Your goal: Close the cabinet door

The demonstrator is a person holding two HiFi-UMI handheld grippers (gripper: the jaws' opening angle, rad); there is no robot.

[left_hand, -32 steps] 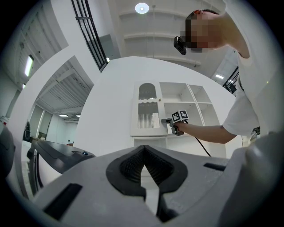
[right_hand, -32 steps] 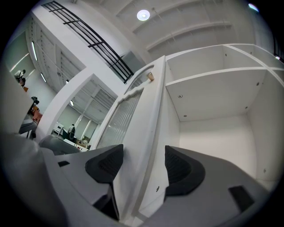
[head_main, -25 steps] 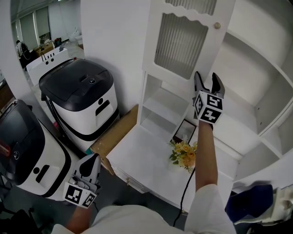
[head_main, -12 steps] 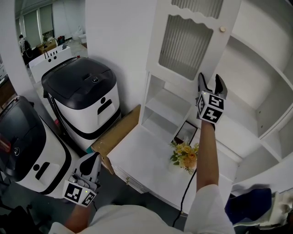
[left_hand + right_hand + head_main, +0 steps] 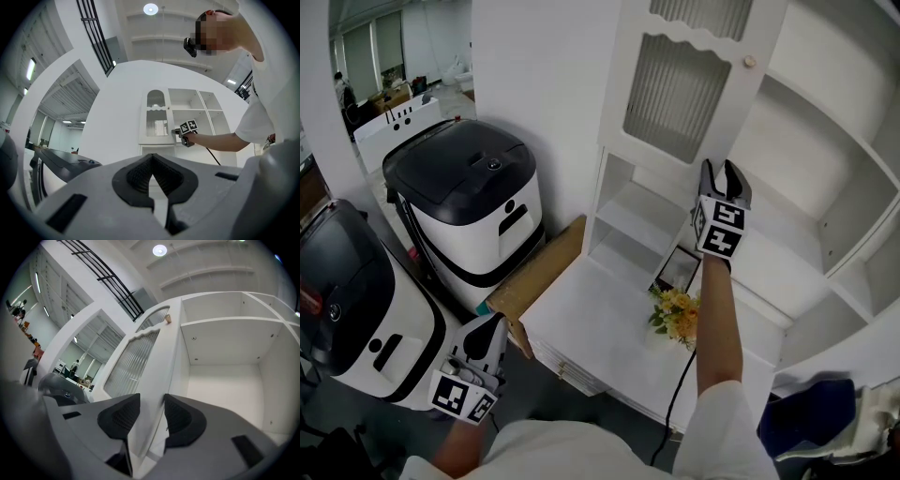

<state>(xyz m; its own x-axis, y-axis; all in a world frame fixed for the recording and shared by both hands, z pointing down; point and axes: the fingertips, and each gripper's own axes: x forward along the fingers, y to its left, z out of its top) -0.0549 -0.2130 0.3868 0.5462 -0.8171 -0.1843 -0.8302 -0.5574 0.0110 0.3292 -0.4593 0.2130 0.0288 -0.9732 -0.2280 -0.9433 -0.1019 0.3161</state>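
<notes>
The white cabinet door, with a ribbed glass panel and a small knob, stands swung open from the cabinet. My right gripper reaches up to the door's lower free edge. In the right gripper view that door edge fills the gap of the right gripper, whose jaws are closing with both pads against it. My left gripper hangs low at the left, far from the cabinet, jaws together and empty. The left gripper looks toward the door from a distance.
Two black-and-white appliances stand left of the cabinet. A cardboard sheet leans beside the white counter. Yellow flowers, a small framed picture and a black cable lie on the counter below my right arm.
The right gripper's jaws have narrowed from wide apart onto the door's edge, and the hand shifted slightly left. The left gripper has stayed still.
</notes>
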